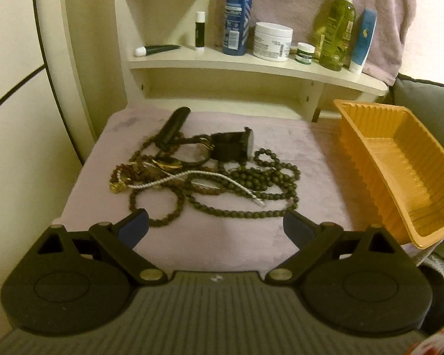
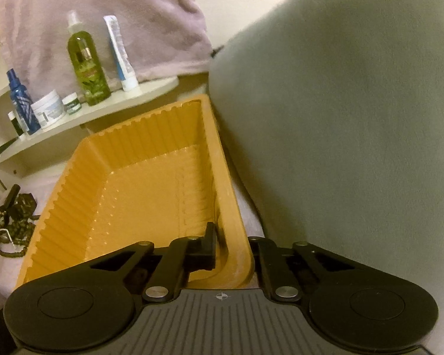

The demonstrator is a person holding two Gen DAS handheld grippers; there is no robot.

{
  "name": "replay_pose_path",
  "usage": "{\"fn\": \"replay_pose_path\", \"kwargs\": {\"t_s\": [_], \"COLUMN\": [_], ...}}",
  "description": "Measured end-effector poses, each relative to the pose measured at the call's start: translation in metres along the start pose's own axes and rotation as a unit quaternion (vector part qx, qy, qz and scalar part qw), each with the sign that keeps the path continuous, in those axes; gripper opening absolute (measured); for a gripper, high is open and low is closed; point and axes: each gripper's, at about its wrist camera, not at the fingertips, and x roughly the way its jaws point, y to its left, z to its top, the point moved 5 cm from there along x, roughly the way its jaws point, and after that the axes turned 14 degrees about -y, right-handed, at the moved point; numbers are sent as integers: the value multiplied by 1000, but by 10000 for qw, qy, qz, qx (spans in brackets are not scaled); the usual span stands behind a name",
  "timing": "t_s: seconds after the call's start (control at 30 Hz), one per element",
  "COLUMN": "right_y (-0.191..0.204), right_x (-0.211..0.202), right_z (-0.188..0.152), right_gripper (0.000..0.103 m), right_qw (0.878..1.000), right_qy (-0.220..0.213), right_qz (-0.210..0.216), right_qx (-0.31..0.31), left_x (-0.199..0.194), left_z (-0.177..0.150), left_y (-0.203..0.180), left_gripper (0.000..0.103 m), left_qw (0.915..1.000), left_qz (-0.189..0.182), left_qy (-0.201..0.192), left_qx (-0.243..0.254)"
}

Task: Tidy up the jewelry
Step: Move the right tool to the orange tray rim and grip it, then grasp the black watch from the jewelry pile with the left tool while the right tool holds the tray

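A: Where the pile lies, what is the surface?

B: A soft mauve velvety cloth (image 1: 281,153). The jewelry (image 1: 204,174) sits mid-cloth in one tangle: long strands of dark round beads (image 1: 251,183), a twisted white cord (image 1: 192,177), a black wristwatch (image 1: 236,145) on its side, and a black oblong case (image 1: 173,127).

A: The container?

B: An orange plastic tray (image 1: 370,148), thin-walled with ribbed, scalloped sides, to the right of the pile and holding no jewelry.

A: Grippers?

B: The left gripper (image 1: 216,227) hovers just short of the beads, its blue-padded fingers spread wide, nothing between them. The right gripper (image 2: 231,248) is clamped on the tray's near right wall, one finger inside, one outside.

A: Differences between views?

B: Only the right wrist view shows that clamp plainly, plus a grey-green cushion (image 2: 355,118) beside the tray. Only the left shows the pile in full. Both show the cream shelf (image 1: 251,65) of bottles and jars.
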Motion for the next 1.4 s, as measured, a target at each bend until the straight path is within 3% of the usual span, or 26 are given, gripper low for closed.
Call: {"fn": "replay_pose_path", "kwargs": {"t_s": [0.3,0.43,0.5,0.77,1.17,1.4], "right_y": [34,40,41,48,49,47], "right_x": [-15,-18,-17,-20,-20,-19], "right_z": [13,14,14,16,14,14], "right_gripper": [6,6,6,6,6,6], "right_qw": [9973,9961,9956,9936,9927,9928], "right_qy": [-191,-197,-182,-164,-129,-142], "right_qz": [-306,-388,-422,-531,-612,-586], "right_qx": [-640,-763,-818,-979,-1034,-1036], "left_x": [13,22,28,57,109,106], "left_z": [2,4,5,17,19,29], "left_y": [29,33,36,41,39,41], "left_gripper": [84,76,64,33,11,7], "left_qw": [9995,9967,9949,9863,9735,9767], "left_qz": [-3,-168,-196,-441,-627,-477], "left_qy": [-188,-307,-364,-556,-379,-503], "left_qx": [248,732,923,1486,2168,2031]}}
